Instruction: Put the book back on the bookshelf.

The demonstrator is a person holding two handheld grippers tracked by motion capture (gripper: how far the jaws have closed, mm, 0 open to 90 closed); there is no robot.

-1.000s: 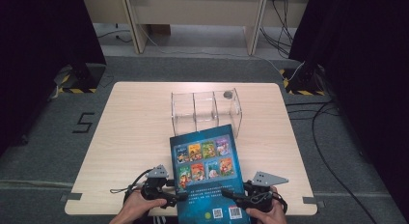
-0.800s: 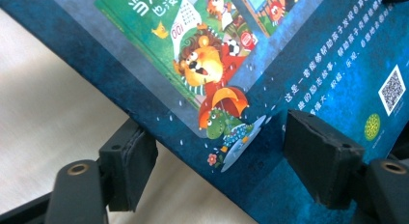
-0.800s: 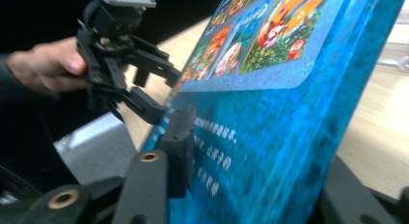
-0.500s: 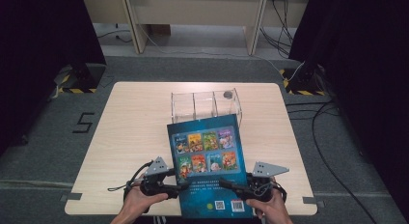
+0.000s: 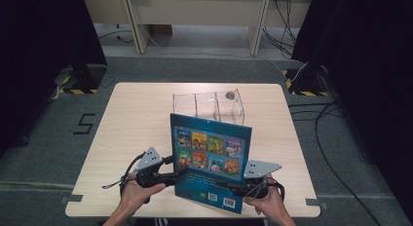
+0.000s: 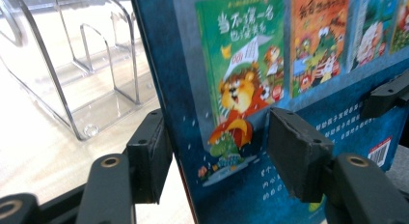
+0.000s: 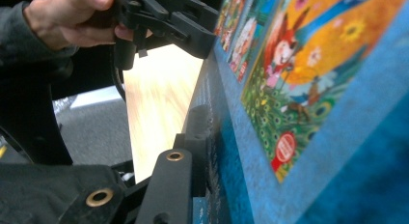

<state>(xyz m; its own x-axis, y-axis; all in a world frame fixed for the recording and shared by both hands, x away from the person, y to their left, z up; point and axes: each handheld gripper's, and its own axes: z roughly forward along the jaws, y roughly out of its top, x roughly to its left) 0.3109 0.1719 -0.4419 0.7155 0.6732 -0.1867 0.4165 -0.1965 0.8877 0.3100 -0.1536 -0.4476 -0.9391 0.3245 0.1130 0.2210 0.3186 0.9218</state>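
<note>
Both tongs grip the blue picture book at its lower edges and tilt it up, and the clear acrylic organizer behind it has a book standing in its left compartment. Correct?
Not quite. The left tongs and right tongs do hold the blue picture book tilted up, but the clear organizer holds no book; the high view shows see-through compartments with a small dark round object at its right end.

left gripper: black, grey three-cornered plate, black cable
right gripper: black, brass-ringed screw holes
sleeve: dark grey
</note>
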